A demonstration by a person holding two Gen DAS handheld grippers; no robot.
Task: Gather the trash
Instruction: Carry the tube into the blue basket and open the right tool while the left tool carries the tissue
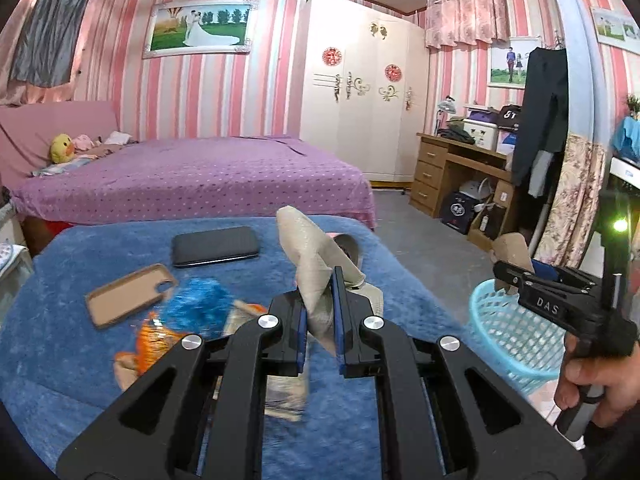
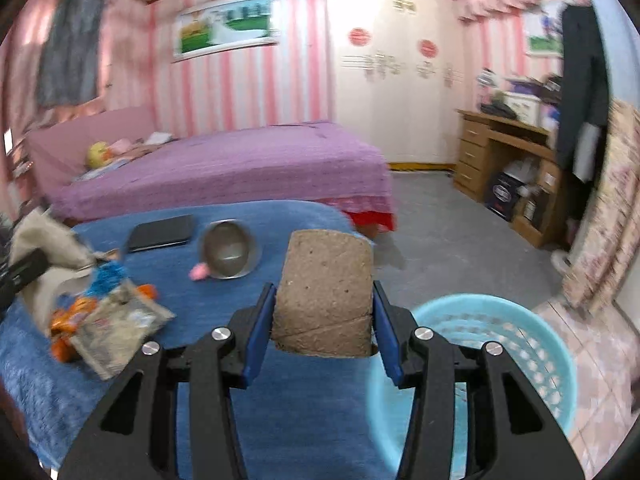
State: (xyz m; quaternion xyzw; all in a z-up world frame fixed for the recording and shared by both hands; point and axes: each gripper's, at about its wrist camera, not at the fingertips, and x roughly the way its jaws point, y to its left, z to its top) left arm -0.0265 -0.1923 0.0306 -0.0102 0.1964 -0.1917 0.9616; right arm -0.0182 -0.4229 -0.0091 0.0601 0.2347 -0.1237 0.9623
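Clamped between the blue pads of the right tongs [image 2: 323,322] is a flat brown piece of cardboard [image 2: 326,292], standing upright, just left of the light blue basket [image 2: 496,360] that sits off the edge of the blue-covered surface [image 2: 280,420]. The left tongs [image 1: 320,312] are clenched on a crumpled beige paper [image 1: 316,256], farther from the basket, above the surface. Beyond the basket on that surface remain orange and silver wrappers [image 2: 108,328], a blue fluffy thing [image 2: 110,276], a metal bowl [image 2: 230,250], a black phone [image 2: 162,232] and a tan phone case [image 1: 128,294]. To do this well, I would carry the cardboard fully over the basket's mouth before letting go, then bring the paper after it.
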